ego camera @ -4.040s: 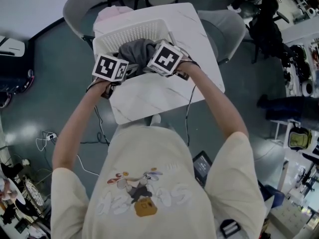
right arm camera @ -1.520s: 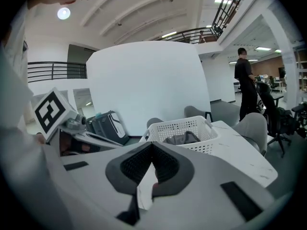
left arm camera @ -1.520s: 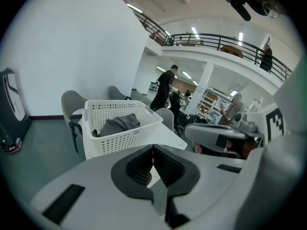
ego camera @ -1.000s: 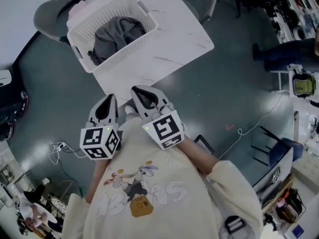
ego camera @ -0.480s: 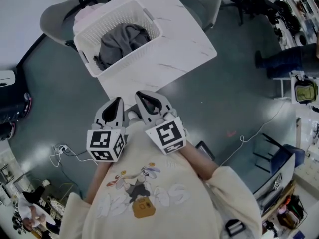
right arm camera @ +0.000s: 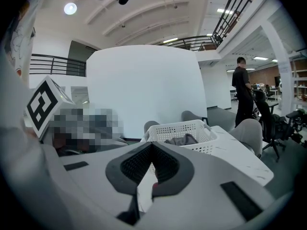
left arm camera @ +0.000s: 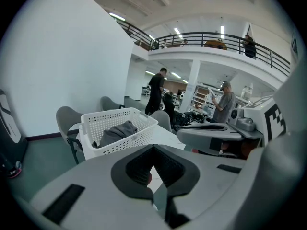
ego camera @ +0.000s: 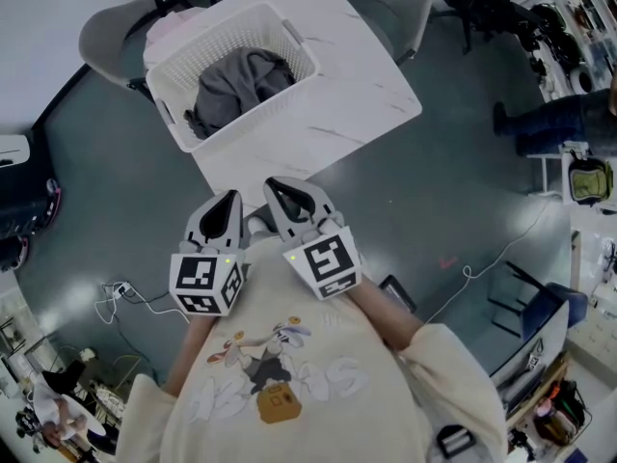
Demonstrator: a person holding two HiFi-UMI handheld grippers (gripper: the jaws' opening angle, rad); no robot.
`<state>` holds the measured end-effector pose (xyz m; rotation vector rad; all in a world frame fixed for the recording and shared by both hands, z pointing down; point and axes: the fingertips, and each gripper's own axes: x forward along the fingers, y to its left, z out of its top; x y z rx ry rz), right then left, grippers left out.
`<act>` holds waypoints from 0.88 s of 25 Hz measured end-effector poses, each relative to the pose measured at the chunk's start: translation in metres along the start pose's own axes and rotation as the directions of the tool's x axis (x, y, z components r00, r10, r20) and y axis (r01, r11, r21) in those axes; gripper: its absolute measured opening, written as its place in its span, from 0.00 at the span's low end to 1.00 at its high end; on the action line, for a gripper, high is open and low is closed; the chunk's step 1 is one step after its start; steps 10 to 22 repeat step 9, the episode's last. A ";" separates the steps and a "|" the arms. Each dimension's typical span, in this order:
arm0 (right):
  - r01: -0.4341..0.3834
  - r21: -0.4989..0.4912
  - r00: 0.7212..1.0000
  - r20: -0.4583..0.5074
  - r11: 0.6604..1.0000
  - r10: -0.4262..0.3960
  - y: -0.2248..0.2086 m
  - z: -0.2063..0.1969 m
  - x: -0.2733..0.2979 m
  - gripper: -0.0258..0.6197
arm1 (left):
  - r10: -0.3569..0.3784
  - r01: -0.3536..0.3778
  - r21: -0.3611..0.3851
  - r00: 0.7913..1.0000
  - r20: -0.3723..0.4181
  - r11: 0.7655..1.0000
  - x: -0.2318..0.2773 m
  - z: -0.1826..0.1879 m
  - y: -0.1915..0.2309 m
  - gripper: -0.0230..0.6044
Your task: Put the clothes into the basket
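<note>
A white mesh basket [ego camera: 174, 66] stands on the white marble table [ego camera: 337, 104], with grey clothes [ego camera: 236, 83] heaped inside it. Both grippers hang near the person's chest, off the table's near edge and apart from the basket. The left gripper [ego camera: 229, 199] is shut and holds nothing. The right gripper [ego camera: 275, 183] beside it is also shut and empty. In the left gripper view the shut left gripper [left arm camera: 153, 146] points at the basket [left arm camera: 103, 121] and clothes [left arm camera: 120, 129]. In the right gripper view the right gripper [right arm camera: 151, 144] points at the basket [right arm camera: 192, 127] and clothes [right arm camera: 181, 140].
Grey chairs [ego camera: 106, 37] stand round the table, one bearing a pink cloth [ego camera: 162, 22]. Cables [ego camera: 116, 287] lie on the dark floor at left. People [left arm camera: 156, 92] stand far behind the table. Benches and gear fill the right edge [ego camera: 578, 172].
Four seconds ago both grippers were at the basket by the grey clothes. They have since drawn back to the person's chest, and the clothes lie in the basket. Little has moved in the last second.
</note>
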<state>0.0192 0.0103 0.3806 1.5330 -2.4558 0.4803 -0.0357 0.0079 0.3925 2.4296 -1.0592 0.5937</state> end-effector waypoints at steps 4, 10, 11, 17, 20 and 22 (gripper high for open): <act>0.005 0.001 1.000 -0.004 1.000 -0.005 0.001 0.001 0.003 0.05 | -0.002 0.002 -0.001 1.000 0.001 1.000 -0.001 0.001 0.004 0.05; 0.005 0.000 1.000 0.002 1.000 -0.005 0.002 0.002 0.007 0.05 | -0.002 0.002 -0.004 1.000 0.003 1.000 0.002 0.001 0.010 0.05; 0.005 0.000 1.000 0.002 1.000 -0.005 0.002 0.002 0.007 0.05 | -0.002 0.002 -0.004 1.000 0.003 1.000 0.002 0.001 0.010 0.05; 0.005 0.000 1.000 0.002 1.000 -0.005 0.002 0.002 0.007 0.05 | -0.002 0.002 -0.004 1.000 0.003 1.000 0.002 0.001 0.010 0.05; 0.005 0.000 1.000 0.002 1.000 -0.005 0.002 0.002 0.007 0.05 | -0.002 0.002 -0.004 1.000 0.003 1.000 0.002 0.001 0.010 0.05; 0.005 0.000 1.000 0.002 1.000 -0.005 0.002 0.002 0.007 0.05 | -0.002 0.002 -0.004 1.000 0.003 1.000 0.002 0.001 0.010 0.05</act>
